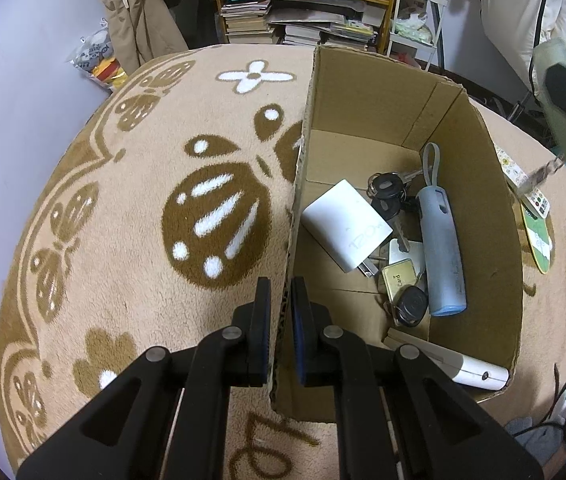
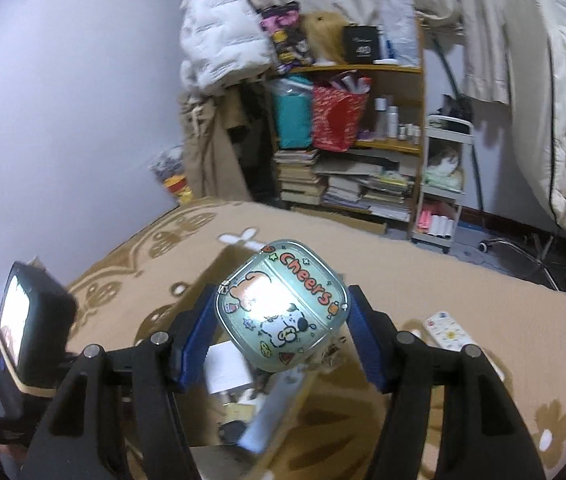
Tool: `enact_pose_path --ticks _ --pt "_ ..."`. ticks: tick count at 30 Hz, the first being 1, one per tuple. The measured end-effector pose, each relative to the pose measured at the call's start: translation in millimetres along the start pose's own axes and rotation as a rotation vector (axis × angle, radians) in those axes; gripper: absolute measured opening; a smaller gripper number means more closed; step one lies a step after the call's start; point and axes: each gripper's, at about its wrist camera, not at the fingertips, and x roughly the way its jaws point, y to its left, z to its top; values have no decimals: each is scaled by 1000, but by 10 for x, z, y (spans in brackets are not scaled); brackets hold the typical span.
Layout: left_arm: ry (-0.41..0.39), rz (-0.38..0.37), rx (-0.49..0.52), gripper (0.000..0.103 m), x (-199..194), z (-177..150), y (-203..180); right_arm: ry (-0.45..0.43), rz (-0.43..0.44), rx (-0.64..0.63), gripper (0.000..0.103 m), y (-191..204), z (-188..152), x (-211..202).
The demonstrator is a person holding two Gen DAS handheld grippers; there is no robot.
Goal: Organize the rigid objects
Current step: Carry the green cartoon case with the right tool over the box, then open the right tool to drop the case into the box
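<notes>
A cardboard box [image 1: 367, 92] stands on the patterned blanket. My left gripper [image 1: 281, 298] is shut on the box's left wall, near its front corner. Inside lie a white charger [image 1: 345, 226], keys [image 1: 387, 192], a blue-grey bottle [image 1: 441, 248], a gold card tin [image 1: 399, 278], a black fob [image 1: 411, 306] and a white device [image 1: 479, 372]. My right gripper [image 2: 283, 316] is shut on a mint "Cheers" cartoon case [image 2: 283, 310] and holds it above the box; the case also shows at the right edge of the left wrist view [image 1: 563, 104].
A white remote [image 2: 447, 330] lies on the blanket right of the box, also in the left wrist view [image 1: 533, 198], beside a green flat item [image 1: 539, 240]. A bookshelf with stacked books [image 2: 347, 184] and a white cart [image 2: 441, 176] stand behind.
</notes>
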Motion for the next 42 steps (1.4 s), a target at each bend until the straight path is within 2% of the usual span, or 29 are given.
enact_pose_path --ticks 7,11,18,24,25,27,28,30,35,42 --pt "0 -3 -2 11 3 -13 15 86 35 -63 67 298 -181 194" --pt "2 -7 -11 11 2 -11 20 103 -7 -75 67 305 -263 256" --pt "1 -18 -18 11 6 -6 50 156 -15 -48 67 210 -304 362" --pt "5 -26 -24 12 2 -6 59 132 -20 -36 68 164 -276 314" --pt "4 -19 -26 12 1 -10 61 130 -29 -42 68 167 -247 296" --pt "7 -23 -25 11 1 -10 57 124 -48 -63 77 154 -170 264" --pt "6 -22 -26 11 -2 -11 57 120 -53 -69 84 140 -137 249" --pt "5 -23 -23 11 -9 -12 53 108 -76 -66 90 67 -79 225" --pt "4 -25 -20 11 -29 -5 45 172 -155 11 96 -307 56 335" --pt "8 -30 -21 11 -28 9 53 231 -255 46 98 -915 65 560"
